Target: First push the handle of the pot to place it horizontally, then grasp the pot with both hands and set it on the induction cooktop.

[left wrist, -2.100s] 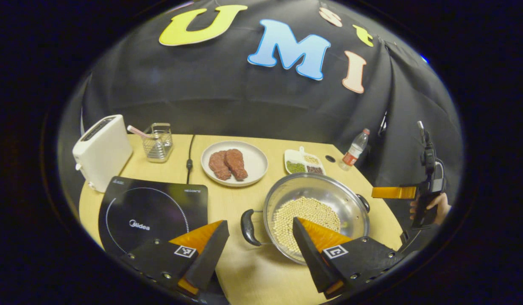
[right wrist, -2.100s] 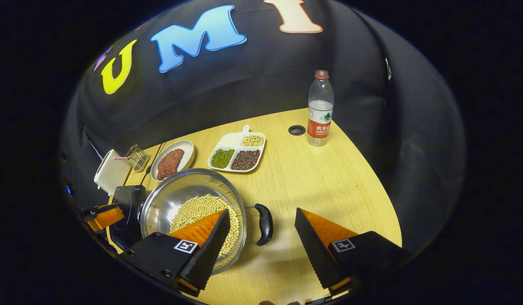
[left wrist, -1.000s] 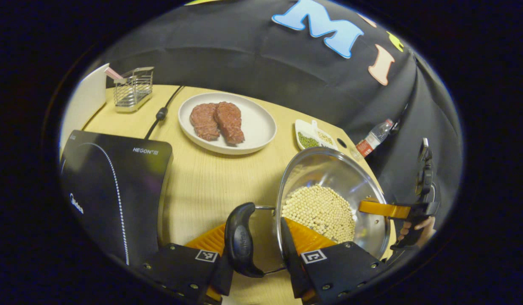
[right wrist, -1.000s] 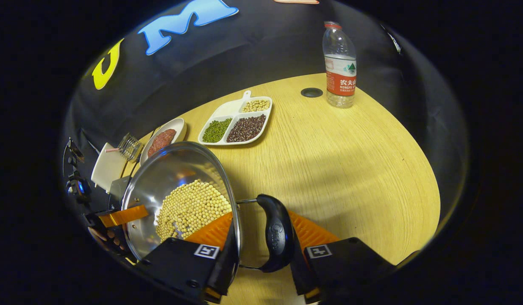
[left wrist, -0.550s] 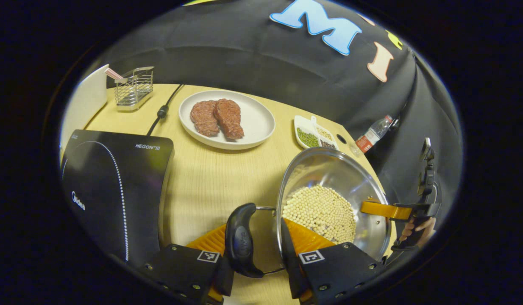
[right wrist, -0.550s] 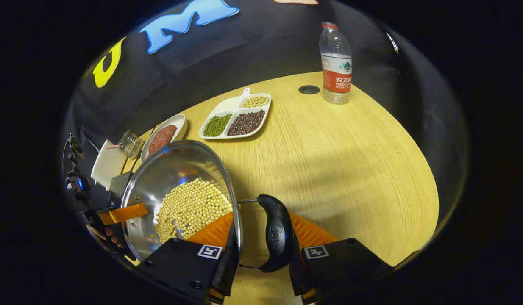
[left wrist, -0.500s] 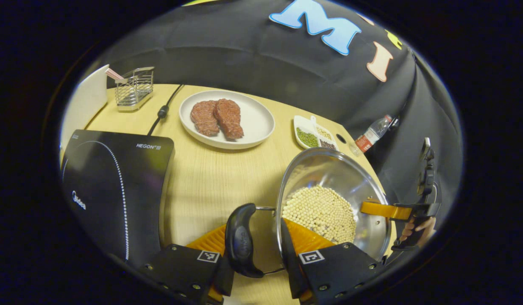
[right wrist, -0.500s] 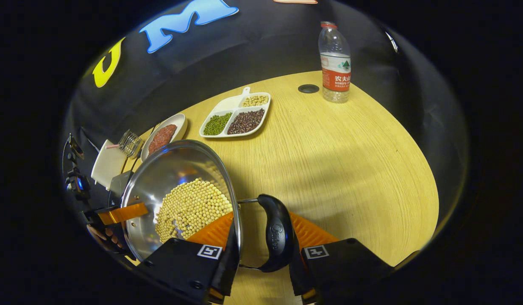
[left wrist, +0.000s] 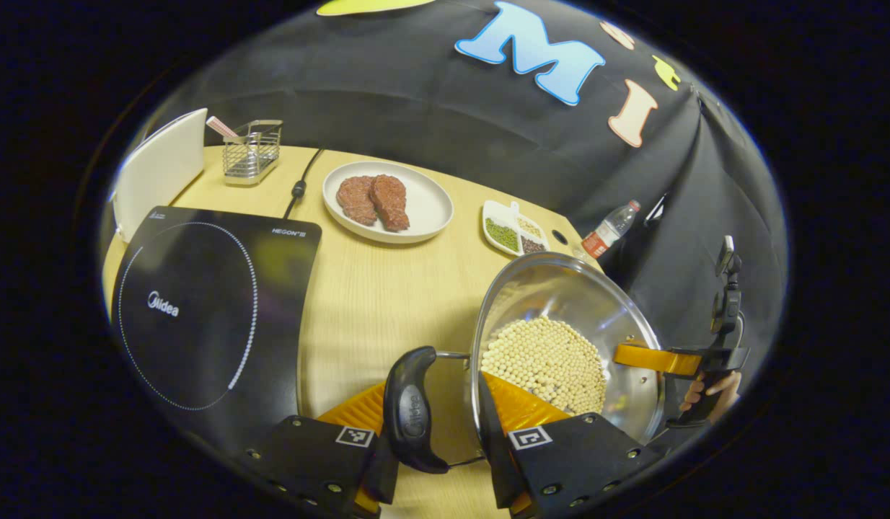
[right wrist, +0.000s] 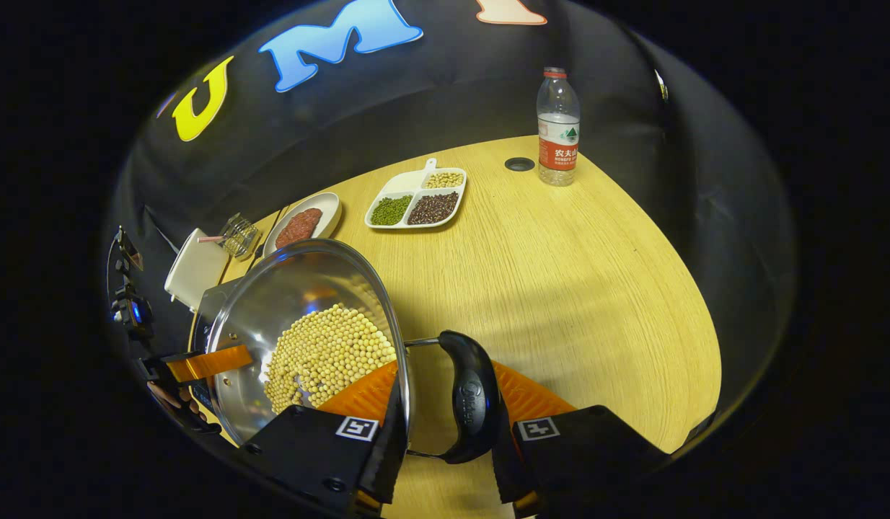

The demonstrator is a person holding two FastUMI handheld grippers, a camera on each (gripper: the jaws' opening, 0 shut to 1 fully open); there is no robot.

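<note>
Carrying a pot (left wrist: 567, 303) of soybeans (left wrist: 546, 360) from both ends here. Gripping with the left tongs (left wrist: 430, 393) across the black handle (left wrist: 409, 411) on the cooktop side, and with the right tongs (right wrist: 448, 382) across the opposite handle (right wrist: 470, 400). Makes sense: loaded with loose beans, so needs lifting level from both sides rather than tipping from one. Handles lying flat out from the rim, which gives the tongs something to bite on, so calling the push step done.

Now to the tongs. On the left, drawn in narrow: one finger tucked against the outer side of the handle, the other over the rim and down inside the wall, just above the beans. Pinching handle and wall together, by the look of it. Same story on the right, closed in tight around the handle and rim, nothing spare between. Also catching the right tongs at the far rim in the left gripper view, with a hand behind.

As for the pot: over the bench (right wrist: 575, 274), just beside the induction cooktop (left wrist: 207, 303), not yet on it. Hard to tell whether clear of the bench top. Next, probably sliding across to the ring, keeping both ends at one height so no beans roll out.
</note>
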